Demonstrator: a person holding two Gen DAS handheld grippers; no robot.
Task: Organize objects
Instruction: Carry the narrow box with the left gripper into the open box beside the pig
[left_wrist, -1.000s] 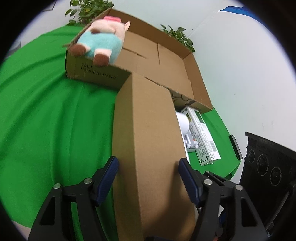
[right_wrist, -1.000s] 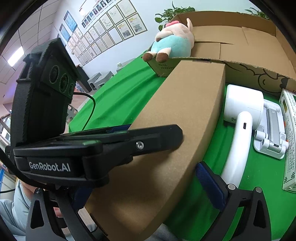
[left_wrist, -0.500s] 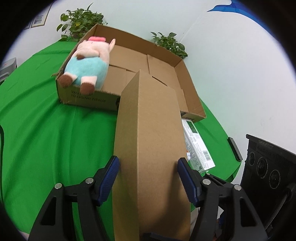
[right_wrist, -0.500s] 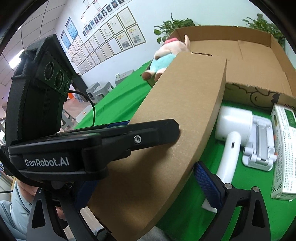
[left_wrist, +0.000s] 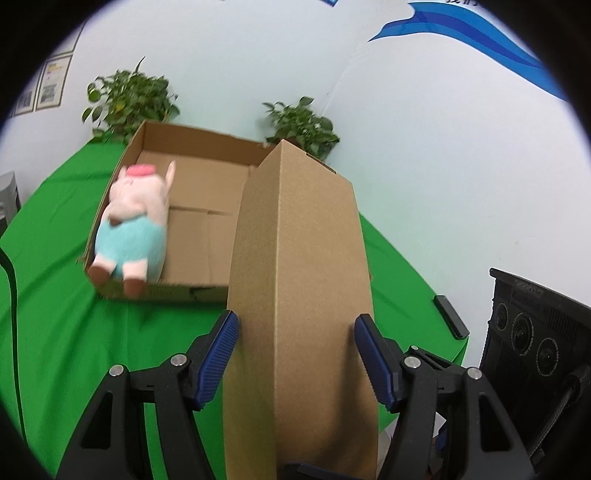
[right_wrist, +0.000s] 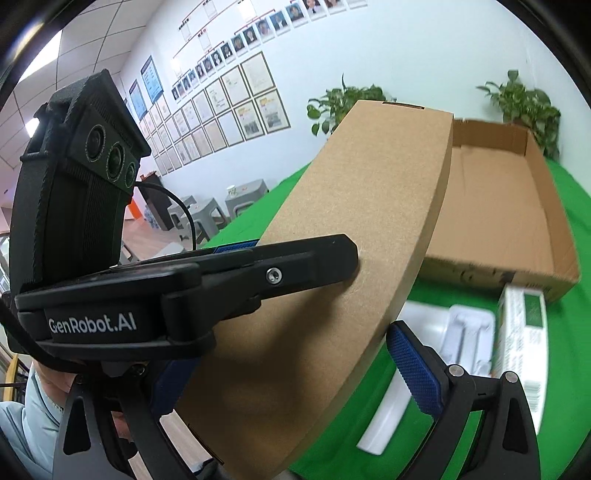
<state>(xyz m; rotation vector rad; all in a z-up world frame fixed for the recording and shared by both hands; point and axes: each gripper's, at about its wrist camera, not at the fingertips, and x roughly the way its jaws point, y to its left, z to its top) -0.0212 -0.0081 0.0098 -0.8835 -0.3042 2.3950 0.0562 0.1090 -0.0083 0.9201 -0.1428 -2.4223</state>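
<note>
Left wrist view: I've got the left gripper (left_wrist: 295, 354) w/ its blue pads (left_wrist: 218, 354) pressed on both sides of a long closed cardboard box (left_wrist: 295, 280), pinching it. The box sticks out fwd and up, off the green cloth (left_wrist: 55, 295), its far end over the near right part of an open cardboard tray (left_wrist: 199, 206). A plush pig (left_wrist: 131, 221) in a light blue outfit lies in the tray's left part, feet over the near wall. Two potted plants (left_wrist: 129, 99) stand behind the tray by the white wall. A small dark flat item (left_wrist: 450, 315) sits at the cloth's right edge. Right gripper's black body (left_wrist: 535, 332) shows at far right.

Right wrist view: right gripper (right_wrist: 288, 373) straddles the same long box (right_wrist: 351, 277). Right blue pad (right_wrist: 413, 373) is just beside the box's lower edge; can't tell if it touches, left pad mostly hidden, so I can't tell whether it grips. Left gripper (right_wrist: 280, 258) clamps the box from the side. Beyond, the tray (right_wrist: 517, 206); near it on the cloth (right_wrist: 576, 314) a white handheld device (right_wrist: 391, 413), a white plastic holder (right_wrist: 469, 336) and a white-green carton (right_wrist: 521, 347), close together. Framed papers (right_wrist: 236, 99) cover the far wall.
</note>
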